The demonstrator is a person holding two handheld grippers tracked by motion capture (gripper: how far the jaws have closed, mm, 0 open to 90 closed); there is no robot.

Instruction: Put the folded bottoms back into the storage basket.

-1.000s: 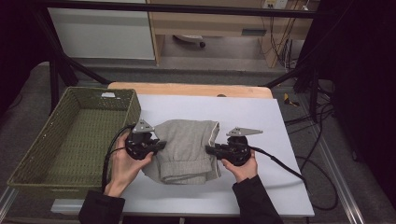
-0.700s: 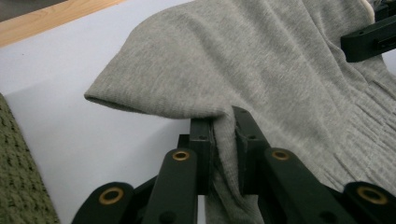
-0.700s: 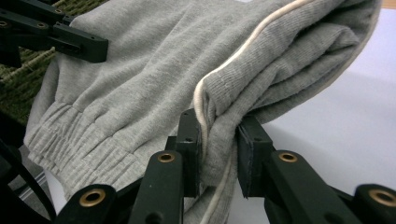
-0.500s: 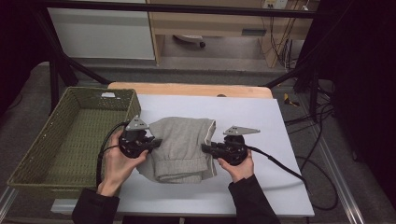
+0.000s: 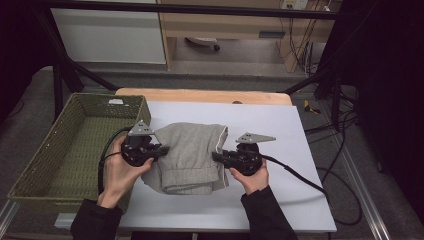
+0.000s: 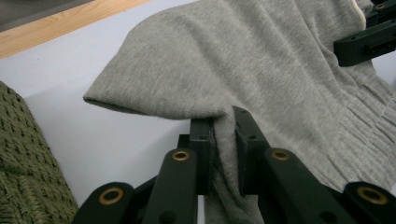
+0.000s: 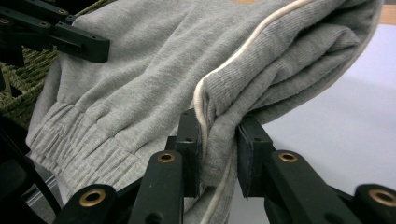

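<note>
Here the folded grey garment (image 5: 192, 157) lies on the white table (image 5: 280, 200), just right of the green woven basket (image 5: 60, 150), and both grippers have it by opposite edges. The left gripper (image 5: 159, 150), seen from above at the garment's left side, has its jaws drawn in tight on a fold of the fabric; in the left gripper view the two black pads (image 6: 201, 154) pinch a narrow ridge of grey cloth (image 6: 261, 70) between them, with the rest of the cloth draping away above the table. The right gripper (image 5: 218, 156) sits at the garment's right edge, its jaws likewise closed down on the cloth; in the right gripper view the pads (image 7: 189, 149) clamp a thicker bunch of layers (image 7: 154, 84) that carries a pale piping line along its hem. That bunch fills the gap between the pads, so they stand a little apart with the fabric pressed between them. The ribbed cuff of the garment lies toward the person, on the near side of the table.
</note>
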